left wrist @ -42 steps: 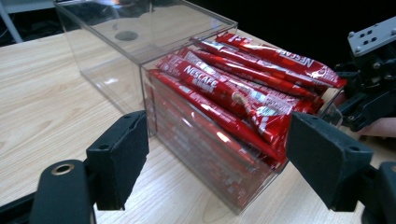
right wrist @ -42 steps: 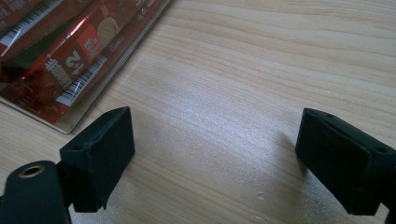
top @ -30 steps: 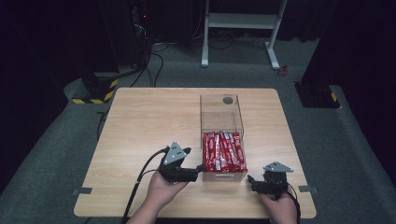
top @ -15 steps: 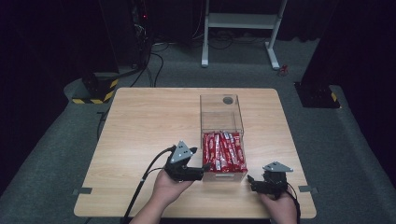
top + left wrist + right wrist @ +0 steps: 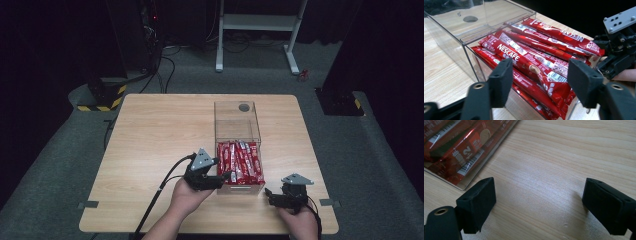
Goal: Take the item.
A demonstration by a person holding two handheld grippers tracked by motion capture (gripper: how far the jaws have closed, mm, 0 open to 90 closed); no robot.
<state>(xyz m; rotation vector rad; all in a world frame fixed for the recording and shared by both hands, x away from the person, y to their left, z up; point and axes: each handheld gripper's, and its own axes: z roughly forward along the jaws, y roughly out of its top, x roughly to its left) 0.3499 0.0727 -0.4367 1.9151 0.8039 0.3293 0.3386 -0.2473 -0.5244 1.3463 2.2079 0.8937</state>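
Red coffee sachets (image 5: 529,60) marked NESCAFE lie heaped lengthwise in the near half of a clear plastic box (image 5: 237,121) on a pale wooden bench (image 5: 150,135). The far half of the box holds no sachets and is roofed by a clear lid with a round hole (image 5: 244,107).

The left gripper (image 5: 226,176) sits at the box's near left corner, its fingers (image 5: 501,80) spread wide and released, one on each side of the sachet heap as its own camera sees it. The topmost sachet runs between them, its sealed end pointing toward the camera; whether either finger touches the box wall cannot be told.

The right gripper (image 5: 268,196) rests low over the bench just beside the box's near right corner. Its fingers (image 5: 477,202) are released and wide apart, with bare wood between them and the box corner with its sachets just beyond the left finger, apart from it.
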